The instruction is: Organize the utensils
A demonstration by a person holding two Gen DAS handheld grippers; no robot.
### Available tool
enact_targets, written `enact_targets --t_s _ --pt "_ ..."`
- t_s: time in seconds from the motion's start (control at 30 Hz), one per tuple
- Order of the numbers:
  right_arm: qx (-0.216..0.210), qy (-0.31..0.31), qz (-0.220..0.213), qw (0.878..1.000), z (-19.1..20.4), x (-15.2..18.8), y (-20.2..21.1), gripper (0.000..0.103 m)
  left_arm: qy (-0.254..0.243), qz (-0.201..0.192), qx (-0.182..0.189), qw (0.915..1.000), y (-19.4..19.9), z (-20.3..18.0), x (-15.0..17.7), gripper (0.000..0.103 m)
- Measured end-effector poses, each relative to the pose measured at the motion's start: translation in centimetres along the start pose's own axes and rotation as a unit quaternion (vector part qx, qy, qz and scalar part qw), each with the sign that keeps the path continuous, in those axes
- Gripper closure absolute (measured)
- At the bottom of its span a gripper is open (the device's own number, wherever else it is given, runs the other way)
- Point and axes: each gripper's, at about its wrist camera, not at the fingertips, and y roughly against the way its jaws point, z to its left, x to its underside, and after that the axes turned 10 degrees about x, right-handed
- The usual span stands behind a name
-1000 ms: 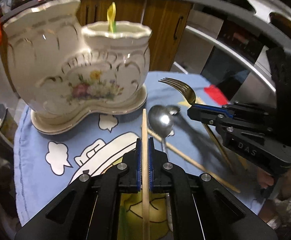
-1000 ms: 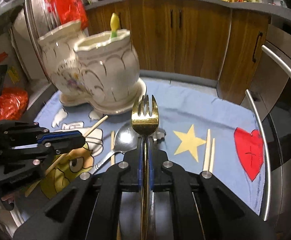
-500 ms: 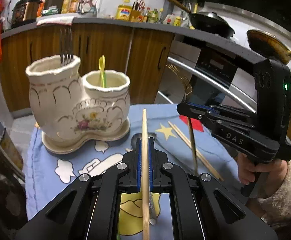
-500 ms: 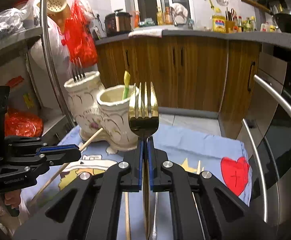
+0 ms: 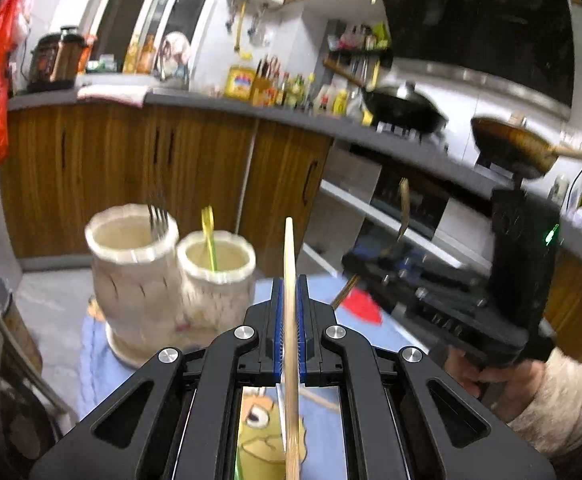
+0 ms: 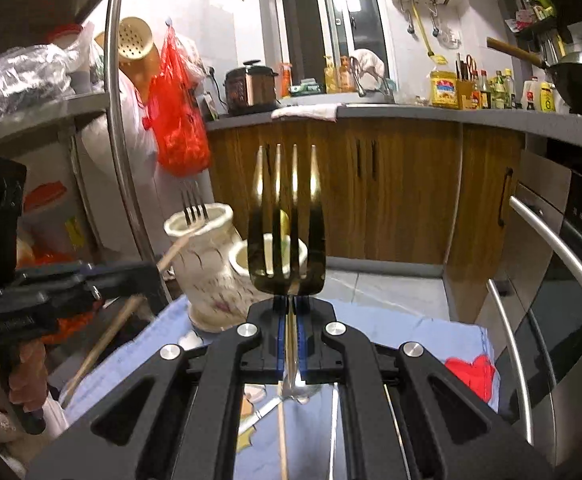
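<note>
A chopstick (image 5: pixel 289 264) is pinched in the left gripper (image 5: pixel 289 300), a fork (image 6: pixel 287 232) in the right gripper (image 6: pixel 290 312), both above the holder (image 5: pixel 163 264). Cups could be missed, or the holder knocked, if tips are lowered crooked.

Each camera sits on a gripper and looks forward along its fingers, tipped a little down. The left one faces the white holder (image 5: pixel 163 280) from close. The right one sees it (image 6: pixel 211 268) from farther right. Both show the blue cloth (image 5: pixel 91 360) and wooden cabinets (image 6: pixel 391 188).
</note>
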Motion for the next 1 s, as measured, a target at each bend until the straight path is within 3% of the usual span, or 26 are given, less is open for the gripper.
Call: enact_targets --t_s 0.3,0.63,1.0 --pt "-0.023 -0.006 -0.050 0.998 1.1 -6.0 -0.2 0.099 0.002 -0.105 -0.019 0.9943 2.9 3.6 -7.6 0.097" --pt "-0.021 -0.054 -0.084 0.995 0.9 -8.5 -4.8 0.099 0.015 -0.202 -0.105 0.9736 -0.6 9.3 -12.2 0.097" --pt "-0.024 -0.069 -0.069 0.995 0.0 -8.1 -7.0 0.099 -0.017 -0.188 -0.176 0.9660 -4.7 11.3 -9.9 0.097"
